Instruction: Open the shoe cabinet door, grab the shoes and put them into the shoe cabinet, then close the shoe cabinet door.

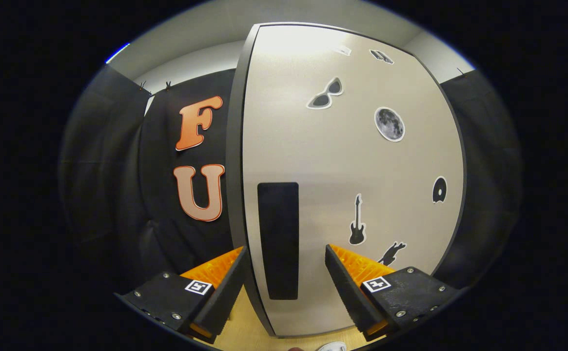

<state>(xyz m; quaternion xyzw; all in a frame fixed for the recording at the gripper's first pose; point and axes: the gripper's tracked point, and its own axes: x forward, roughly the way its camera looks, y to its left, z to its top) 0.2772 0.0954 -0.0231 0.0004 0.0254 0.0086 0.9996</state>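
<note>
Facing a pale cabinet door (342, 161) edge-on and close, with the gripper (284, 268) spread wide and straddling the door's near edge. Left finger (225, 287) on the outer side of that dark edge (237, 161), right finger (344, 287) in front of the door's face; whether either pad actually touches the panel cannot be told, and nothing clearly clamped. Between the fingers, a tall black rectangular handle strip (278, 239) set into the door near its edge, running vertically down toward the fingertips. Scattered over the door's face beyond the right finger, stickers: a black guitar (357, 220) just above that finger, a dark leaping animal shape (392, 253) partly behind the finger's top, a small disc (439, 189) near the far edge, a grey moon (389, 124) higher up, sunglasses (326, 92) above that, and two smaller ones near the top, too small to make out. Behind the door to the left, black cloth wall (118, 195) clipped up against a white wall (191, 63). Below the door, a strip of light wooden floor (244, 317) between the finger bases. At the very bottom, by the door's lower corner, a scrap of something whitish (331, 346), too cut off to identify as a shoe.
</note>
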